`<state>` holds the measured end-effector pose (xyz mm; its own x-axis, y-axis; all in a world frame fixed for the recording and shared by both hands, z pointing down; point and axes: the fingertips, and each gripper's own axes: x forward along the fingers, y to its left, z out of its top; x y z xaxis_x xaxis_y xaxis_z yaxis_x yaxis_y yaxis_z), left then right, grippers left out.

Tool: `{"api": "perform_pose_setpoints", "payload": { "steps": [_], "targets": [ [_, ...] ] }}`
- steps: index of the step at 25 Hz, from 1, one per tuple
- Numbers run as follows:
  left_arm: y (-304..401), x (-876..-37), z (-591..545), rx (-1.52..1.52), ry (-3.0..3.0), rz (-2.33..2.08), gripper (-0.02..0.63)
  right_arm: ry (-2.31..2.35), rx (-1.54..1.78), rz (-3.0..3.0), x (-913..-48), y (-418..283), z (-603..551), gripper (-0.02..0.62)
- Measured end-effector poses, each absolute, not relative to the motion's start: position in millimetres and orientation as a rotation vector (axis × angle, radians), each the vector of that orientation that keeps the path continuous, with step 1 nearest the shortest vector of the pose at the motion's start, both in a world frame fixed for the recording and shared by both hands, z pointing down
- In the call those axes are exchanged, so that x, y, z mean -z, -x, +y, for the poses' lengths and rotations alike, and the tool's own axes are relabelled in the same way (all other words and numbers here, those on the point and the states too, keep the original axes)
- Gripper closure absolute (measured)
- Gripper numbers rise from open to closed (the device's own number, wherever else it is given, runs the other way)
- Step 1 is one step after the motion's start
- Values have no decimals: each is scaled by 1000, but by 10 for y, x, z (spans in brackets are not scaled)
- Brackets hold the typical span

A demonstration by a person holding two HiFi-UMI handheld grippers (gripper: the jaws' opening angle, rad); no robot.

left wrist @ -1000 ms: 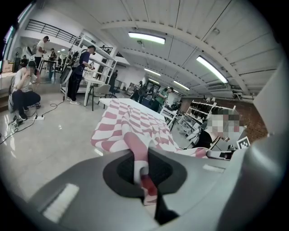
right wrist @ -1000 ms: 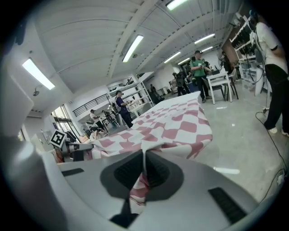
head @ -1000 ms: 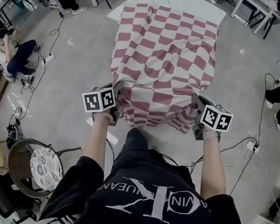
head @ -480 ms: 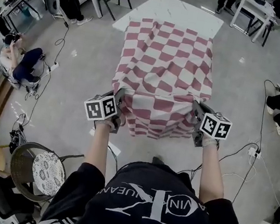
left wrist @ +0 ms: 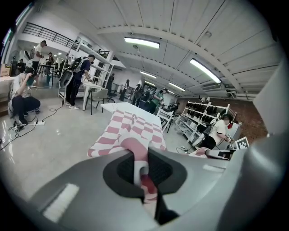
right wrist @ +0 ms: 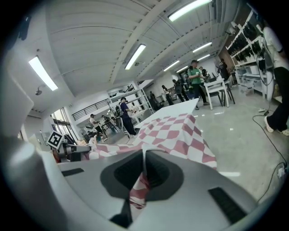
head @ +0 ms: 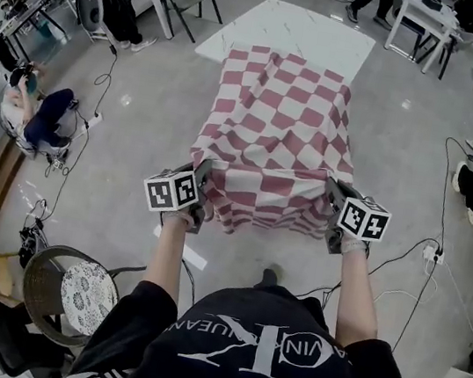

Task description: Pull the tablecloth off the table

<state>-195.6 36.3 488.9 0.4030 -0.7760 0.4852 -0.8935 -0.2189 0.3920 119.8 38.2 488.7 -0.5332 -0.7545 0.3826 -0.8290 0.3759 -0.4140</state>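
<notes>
Pulling the checked tablecloth (head: 271, 136) farther off the white table (head: 289, 27) than before, pinching its near corners tight in the left gripper (head: 204, 177) and right gripper (head: 332, 195).

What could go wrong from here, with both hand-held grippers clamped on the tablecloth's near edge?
1. Each grip is only a thin pinch of cloth. The left hand-held gripper or the right hand-held gripper could lose the tablecloth if it catches on the table edge.
2. Cables lie on the floor near the person's feet, and a chair stands behind on the left. Stepping back risks a trip.
</notes>
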Motion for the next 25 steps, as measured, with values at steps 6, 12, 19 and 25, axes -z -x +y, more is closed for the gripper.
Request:
{"api": "perform_pose_setpoints", "payload": {
  "steps": [6,12,19,25],
  "targets": [
    [2028,-4895,547,-236,-2052,-1411,586,-1459,-848,-2490,-4860,-1143,612,580],
    [2064,-4950,696,-223,-2056,-1380,586,-1470,-834,-2484,-4840,-1097,744,580],
    [2073,-4996,832,-225,-2043,-1363,586,-1468,-841,-2481,-4859,-1083,853,580],
    [2093,-5050,880,-227,-2029,-1363,586,-1466,-841,-2482,-4850,-1044,875,580]
  ]
}}
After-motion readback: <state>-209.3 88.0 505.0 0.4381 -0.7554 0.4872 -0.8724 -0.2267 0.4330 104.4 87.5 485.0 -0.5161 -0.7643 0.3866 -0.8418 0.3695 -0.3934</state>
